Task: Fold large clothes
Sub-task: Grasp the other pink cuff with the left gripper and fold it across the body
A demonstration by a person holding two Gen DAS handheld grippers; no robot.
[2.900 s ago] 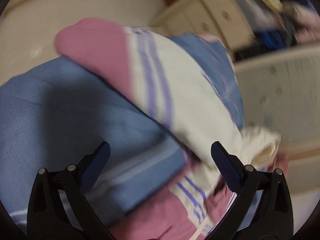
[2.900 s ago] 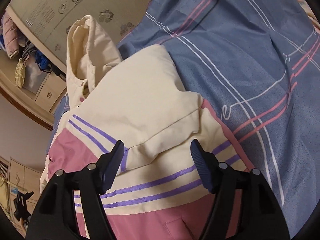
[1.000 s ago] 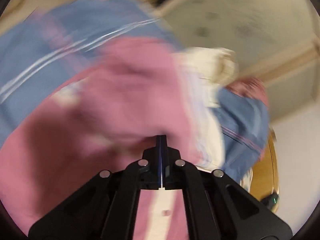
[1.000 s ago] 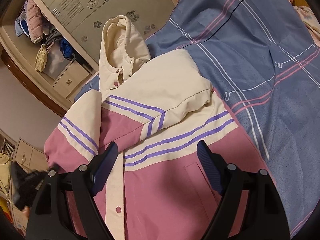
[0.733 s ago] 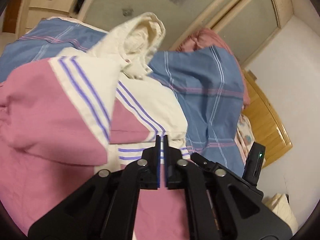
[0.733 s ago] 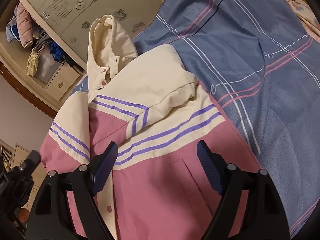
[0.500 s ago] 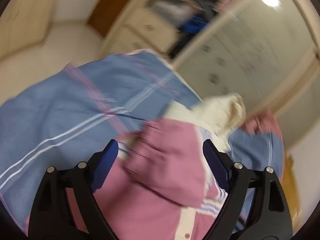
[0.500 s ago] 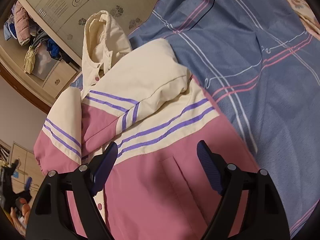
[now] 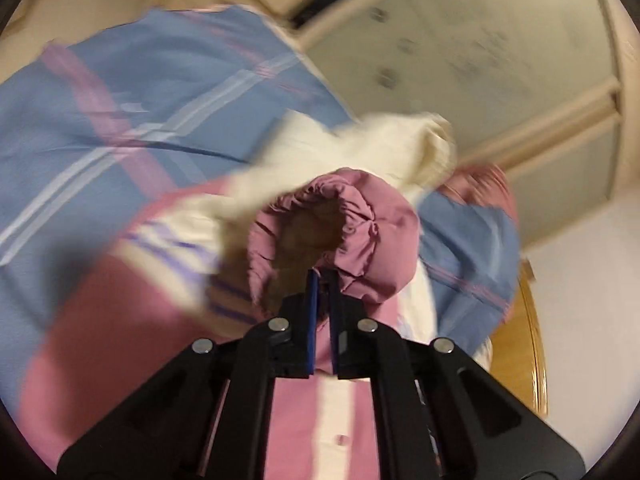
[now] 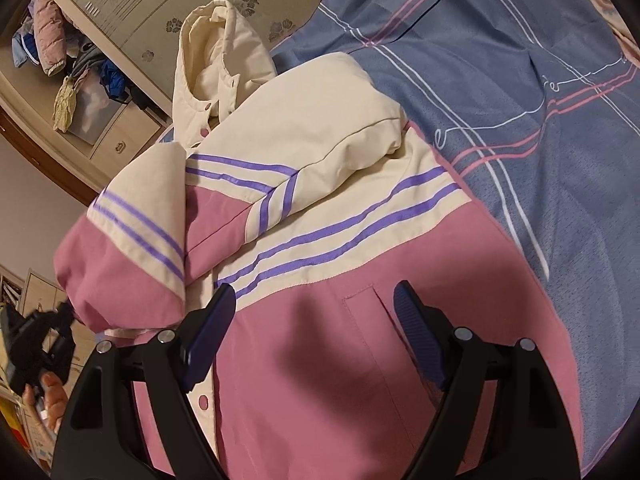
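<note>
Left wrist view shows my left gripper pinched together on the gathered pink cuff of the jacket's sleeve; the cuff's elastic mouth gapes open just past the fingertips, and a fold of its pink rim sits between the two blue pads. Much of this picture is smeared by motion, so I cannot make out finer detail of the fabric below.

From the right wrist view, the jacket lies front-up on the blue plaid bedsheet, cream across the shoulders and hood, pink over the lower body, with paired purple stripes where the colours meet. One sleeve is folded across the chest, its cream upper part lying over the stripes. The other sleeve, at the picture's left, bulges up off the bed, and the left gripper shows as a dark shape at its pink end with a hand below it.

My right gripper hangs over the pink lower front with its fingers spread wide, nothing between them, the jacket's pocket slit just beside the right-hand pad. A wardrobe with patterned sliding doors stands beyond the bed
</note>
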